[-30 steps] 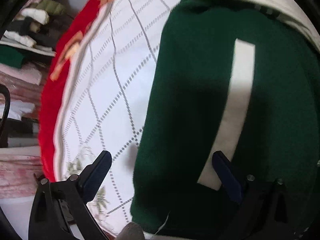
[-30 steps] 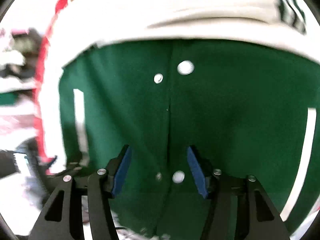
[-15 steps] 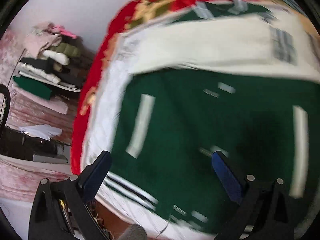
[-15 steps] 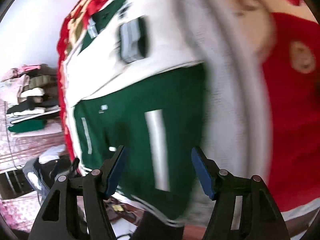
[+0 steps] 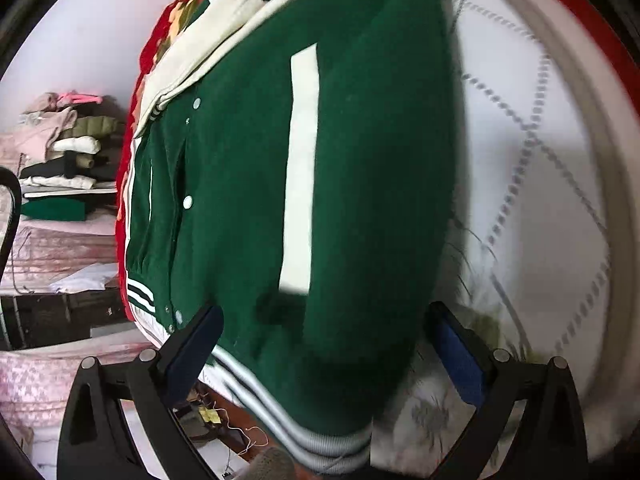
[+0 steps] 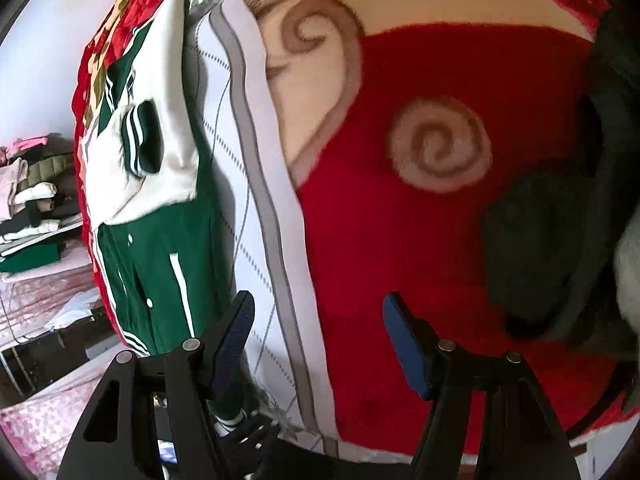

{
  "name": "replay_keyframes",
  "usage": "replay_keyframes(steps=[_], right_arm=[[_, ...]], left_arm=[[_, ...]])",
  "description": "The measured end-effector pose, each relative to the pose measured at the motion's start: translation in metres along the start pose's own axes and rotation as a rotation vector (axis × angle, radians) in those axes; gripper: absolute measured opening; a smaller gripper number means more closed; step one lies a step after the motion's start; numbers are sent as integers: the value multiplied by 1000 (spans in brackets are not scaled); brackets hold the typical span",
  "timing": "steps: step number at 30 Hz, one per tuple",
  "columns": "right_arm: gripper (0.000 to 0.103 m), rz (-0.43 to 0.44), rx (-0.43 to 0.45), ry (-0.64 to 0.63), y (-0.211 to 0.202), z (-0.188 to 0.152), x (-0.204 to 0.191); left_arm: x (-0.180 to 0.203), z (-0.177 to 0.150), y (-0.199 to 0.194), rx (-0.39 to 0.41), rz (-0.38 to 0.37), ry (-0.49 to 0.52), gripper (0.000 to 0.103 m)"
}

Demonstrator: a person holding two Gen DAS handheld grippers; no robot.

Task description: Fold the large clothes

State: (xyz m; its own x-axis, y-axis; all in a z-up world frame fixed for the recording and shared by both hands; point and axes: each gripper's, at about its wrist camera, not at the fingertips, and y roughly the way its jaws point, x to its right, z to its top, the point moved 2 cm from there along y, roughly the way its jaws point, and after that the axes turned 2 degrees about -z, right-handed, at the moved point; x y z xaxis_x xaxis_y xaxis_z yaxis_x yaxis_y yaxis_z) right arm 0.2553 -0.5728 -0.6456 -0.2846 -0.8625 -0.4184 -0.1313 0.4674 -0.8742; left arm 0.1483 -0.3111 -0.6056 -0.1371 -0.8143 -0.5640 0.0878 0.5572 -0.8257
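A green varsity jacket (image 5: 360, 184) with cream sleeves, white pocket stripes and striped hem lies flat on a white quilted sheet (image 5: 532, 168). My left gripper (image 5: 328, 344) is open and empty, held over the jacket's lower hem. In the right wrist view the jacket (image 6: 156, 248) lies far to the left, its cream sleeves (image 6: 168, 168) folded across the chest. My right gripper (image 6: 318, 340) is open and empty above the red blanket (image 6: 400, 280), off to the jacket's right.
The red blanket with cream swirls covers the bed to the right of the sheet. A dark garment (image 6: 568, 240) lies at its far right. A stack of folded clothes (image 5: 60, 160) sits on a shelf at the left. A pink patterned cloth (image 5: 36, 380) is at the lower left.
Both grippers have swung to the right. The left view went from the jacket's left edge to its right half. The right gripper left the jacket and is over the red blanket.
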Motion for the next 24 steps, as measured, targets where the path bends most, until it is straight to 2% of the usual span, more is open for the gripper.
replay_keyframes(steps=[3,6,8,10,11,12,16,19,20,23,24], right_arm=[[69,25,-2,-23,9,21,-10],[70,93,-8,-50,25,52,-29],[73,152,-3,-64,39,76,-45],[73,233,7,-63,48,96,-59],[74,276,13,-61,53,106,-66],[74,325,22,-57,59,120,-76],[76,451,3,-51,84,151,-107],[76,454,-19,-66,101,161,-135],[74,451,-20,-76,105,162,-145],[35,329,-33,-141,117,156,-182],[30,271,-21,-154,118,153,-190]], left_arm=[[-16,13,9,22,43,-57,103],[-35,20,22,1,22,-141,103],[-46,23,23,8,-1,-180,89],[-61,24,20,36,-53,-212,36],[-67,24,18,48,-69,-220,27],[-72,24,15,58,-84,-229,20],[-92,22,7,93,-132,-267,15],[-93,21,-4,130,-152,-261,13],[-92,20,-7,138,-154,-255,12],[-97,18,-10,150,-183,-255,11],[-103,17,-10,151,-195,-263,10]])
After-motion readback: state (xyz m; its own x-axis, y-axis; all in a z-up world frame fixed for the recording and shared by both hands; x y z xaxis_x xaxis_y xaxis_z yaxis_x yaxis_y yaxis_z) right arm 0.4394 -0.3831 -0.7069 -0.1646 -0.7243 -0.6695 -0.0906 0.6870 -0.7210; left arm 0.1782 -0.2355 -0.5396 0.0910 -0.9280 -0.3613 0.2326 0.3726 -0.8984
